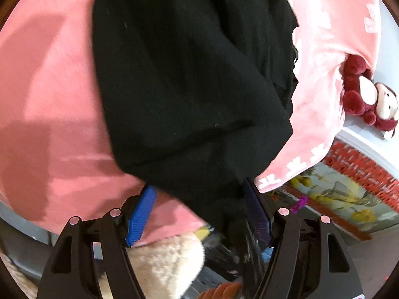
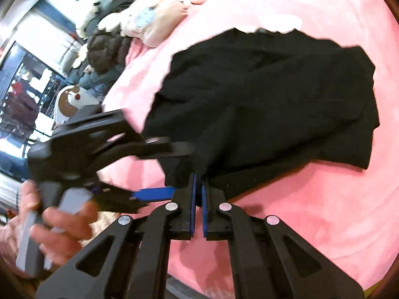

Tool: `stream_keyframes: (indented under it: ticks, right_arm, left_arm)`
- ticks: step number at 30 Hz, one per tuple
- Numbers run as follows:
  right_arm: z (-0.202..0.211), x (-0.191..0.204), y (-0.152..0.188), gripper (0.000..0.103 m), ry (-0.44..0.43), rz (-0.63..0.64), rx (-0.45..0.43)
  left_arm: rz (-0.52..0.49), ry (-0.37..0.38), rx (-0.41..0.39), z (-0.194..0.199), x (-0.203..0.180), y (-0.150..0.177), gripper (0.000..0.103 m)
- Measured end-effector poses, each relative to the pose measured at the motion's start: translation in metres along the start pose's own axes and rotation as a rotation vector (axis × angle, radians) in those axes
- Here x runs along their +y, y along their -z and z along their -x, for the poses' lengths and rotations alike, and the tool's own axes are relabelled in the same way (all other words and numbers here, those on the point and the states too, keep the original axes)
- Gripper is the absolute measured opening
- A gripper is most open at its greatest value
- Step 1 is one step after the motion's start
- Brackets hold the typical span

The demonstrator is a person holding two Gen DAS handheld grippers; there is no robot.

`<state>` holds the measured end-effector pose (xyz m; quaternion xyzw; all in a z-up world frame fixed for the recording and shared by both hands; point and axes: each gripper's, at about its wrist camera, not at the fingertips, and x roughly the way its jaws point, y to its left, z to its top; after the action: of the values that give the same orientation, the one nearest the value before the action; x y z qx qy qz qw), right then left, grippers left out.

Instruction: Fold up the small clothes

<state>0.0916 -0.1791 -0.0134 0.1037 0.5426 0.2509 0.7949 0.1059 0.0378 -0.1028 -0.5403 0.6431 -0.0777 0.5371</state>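
Right gripper: your jaws are pinched on the near hem of the black garment, which lies rumpled on the pink blanket. Left gripper stands wide with cloth draped between its pads. Folding looks barely begun.

I work over a bed under a pink blanket that runs out ahead of both my grippers. A black garment lies rumpled on it straight ahead of my right gripper. Beyond that, at the blanket's far edge, sit a brown puffy coat and pale plush things
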Motion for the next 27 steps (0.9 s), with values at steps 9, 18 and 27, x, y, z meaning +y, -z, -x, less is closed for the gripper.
stream_keyframes:
  ticks: [9,18,27]
  right_arm:
    - [0.008,0.014,-0.009,0.007,0.009,0.064,-0.009]
    - [0.054,-0.177,-0.071,0.058,0.358,-0.386,-0.181]
    - [0.008,-0.267,-0.129,0.001,0.243,-0.642,-0.257]
  left_arm:
    - [-0.167,0.038,-0.106,0.020,-0.037,0.001,0.004]
    - [-0.222,0.060,-0.163,0.046,-0.048,-0.008,0.003]
    - [-0.328,0.021,-0.161,0.052,-0.073,-0.007,0.003]
